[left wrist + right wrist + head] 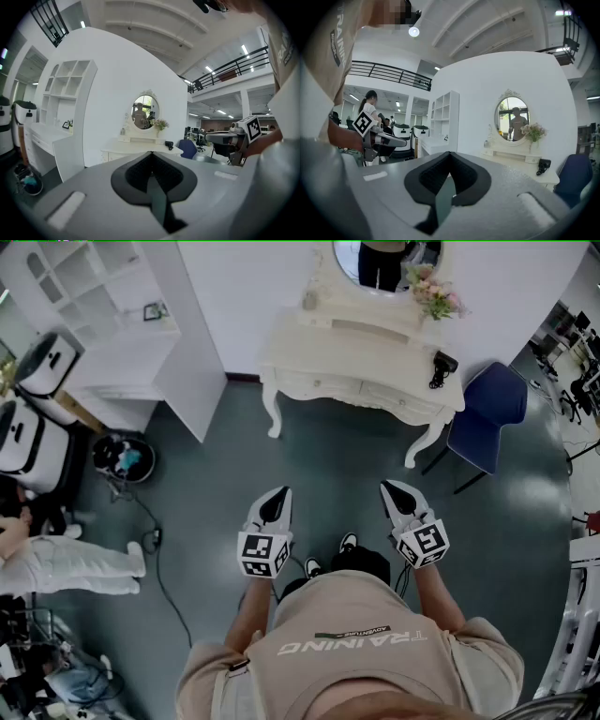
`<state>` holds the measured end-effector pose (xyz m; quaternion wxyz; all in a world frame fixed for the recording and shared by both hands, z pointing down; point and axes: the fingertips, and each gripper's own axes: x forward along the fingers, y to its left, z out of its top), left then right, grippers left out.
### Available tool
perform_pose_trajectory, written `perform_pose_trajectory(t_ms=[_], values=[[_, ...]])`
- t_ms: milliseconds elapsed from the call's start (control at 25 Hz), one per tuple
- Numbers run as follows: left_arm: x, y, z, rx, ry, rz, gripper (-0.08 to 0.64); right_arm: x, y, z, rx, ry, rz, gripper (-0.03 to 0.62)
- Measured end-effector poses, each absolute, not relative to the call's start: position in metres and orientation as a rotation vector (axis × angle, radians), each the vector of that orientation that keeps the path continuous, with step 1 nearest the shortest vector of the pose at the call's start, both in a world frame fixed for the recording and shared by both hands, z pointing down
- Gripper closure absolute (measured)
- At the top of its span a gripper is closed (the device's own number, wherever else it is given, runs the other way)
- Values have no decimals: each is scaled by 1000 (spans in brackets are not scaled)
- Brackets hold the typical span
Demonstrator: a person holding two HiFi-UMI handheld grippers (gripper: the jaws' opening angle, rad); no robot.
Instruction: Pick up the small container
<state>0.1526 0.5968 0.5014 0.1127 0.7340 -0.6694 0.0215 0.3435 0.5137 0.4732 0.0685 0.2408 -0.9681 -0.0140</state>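
Small container (309, 299), perhaps, well beyond left gripper (281, 495)

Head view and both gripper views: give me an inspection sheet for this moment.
Surface: white dressing table, ahead of the person.
Job's things: container not made out from here.
Clutter: flowers and hair dryer on the table.
Grippers: left gripper and right gripper over the floor, jaws together, empty.
Cables: cable trailing across the floor at left.
Surroundings: shelf unit, bin, blue chair, mirror.

Ahead of you, the white counter (356, 357) bears a small container (309, 299), flowers (437, 296) and a black hair dryer (442, 367).
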Motion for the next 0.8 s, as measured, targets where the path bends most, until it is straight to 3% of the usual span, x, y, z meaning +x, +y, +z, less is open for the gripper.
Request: perform_pose_trajectory(t_ms=[800], values=[[133,544,503,2134,-1953,71,543,328,466,491,674,-2903,86,590]])
